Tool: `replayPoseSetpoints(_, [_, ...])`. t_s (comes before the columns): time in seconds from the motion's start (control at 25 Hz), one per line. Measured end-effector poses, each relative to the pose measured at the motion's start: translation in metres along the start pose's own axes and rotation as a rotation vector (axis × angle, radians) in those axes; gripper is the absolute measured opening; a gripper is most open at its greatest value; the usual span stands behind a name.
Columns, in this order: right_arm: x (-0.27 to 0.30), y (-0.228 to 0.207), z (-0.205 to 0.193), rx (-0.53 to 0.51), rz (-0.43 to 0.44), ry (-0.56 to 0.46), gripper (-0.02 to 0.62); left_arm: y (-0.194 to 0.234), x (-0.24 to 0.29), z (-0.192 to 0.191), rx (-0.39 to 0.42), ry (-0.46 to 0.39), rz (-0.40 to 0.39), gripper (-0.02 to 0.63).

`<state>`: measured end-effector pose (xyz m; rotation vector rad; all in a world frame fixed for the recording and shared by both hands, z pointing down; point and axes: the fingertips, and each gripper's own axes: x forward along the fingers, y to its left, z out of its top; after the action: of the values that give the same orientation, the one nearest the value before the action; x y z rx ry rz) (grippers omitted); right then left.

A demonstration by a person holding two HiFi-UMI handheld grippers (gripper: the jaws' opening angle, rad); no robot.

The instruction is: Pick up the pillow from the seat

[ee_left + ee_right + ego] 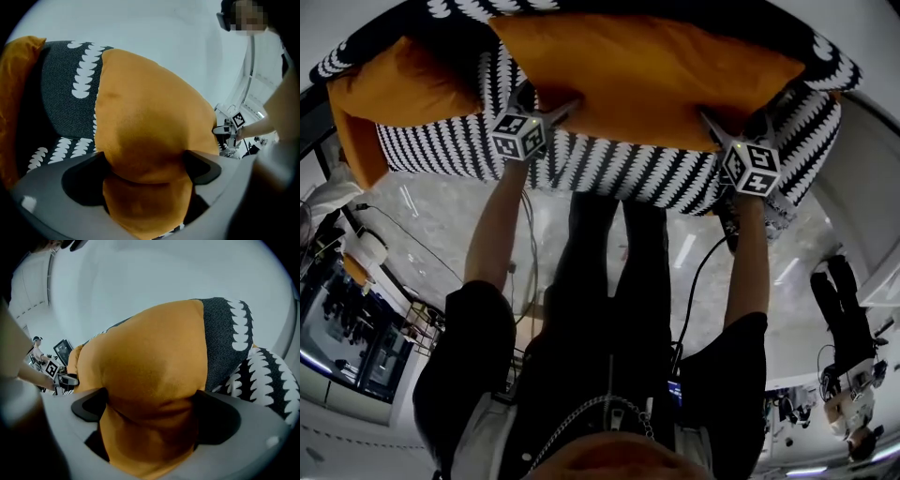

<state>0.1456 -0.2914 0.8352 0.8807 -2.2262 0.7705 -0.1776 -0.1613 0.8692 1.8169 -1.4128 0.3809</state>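
Gripping the pillow [647, 70] at both ends. The left gripper [546, 101] has its jaws clamped on the pillow's left lower edge, and in the left gripper view I see orange fabric bunched between them. The right gripper [733, 127] has its jaws pinched on the right lower edge the same way, with fabric filling the gap. The pillow spans the two grippers, over the black-and-white seat [619, 173]. I cannot tell whether it is clear of the cushion. A second orange pillow [361, 103] sits at the seat's left end, apart from both grippers.
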Motion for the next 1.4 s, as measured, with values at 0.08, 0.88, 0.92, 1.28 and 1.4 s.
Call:
replayPoseSetpoints(0.08, [0.009,0.015,-0.002,-0.001,0.001,-0.004,0.592,0.014,-0.006,-0.005,-0.002,-0.002,-0.009,0.532])
replayPoseSetpoints(0.88, [0.018,0.093,-0.015,0.017,-0.035,0.067,0.476,0.04,-0.065,-0.02,-0.016,0.031,-0.017,0.281])
replayPoseSetpoints(0.92, [0.02,0.099,-0.018,0.021,-0.035,0.073,0.477,0.044,-0.069,-0.023,-0.013,0.028,-0.018,0.283])
replayPoseSetpoints(1.28, [0.008,0.091,-0.002,-0.035,-0.053,0.016,0.408,0.022,-0.072,-0.003,0.058,0.005,0.013,0.19])
replayPoseSetpoints(1.4, [0.0,0.077,0.007,-0.048,-0.065,-0.002,0.379,0.009,-0.065,0.009,0.08,0.001,0.018,0.176])
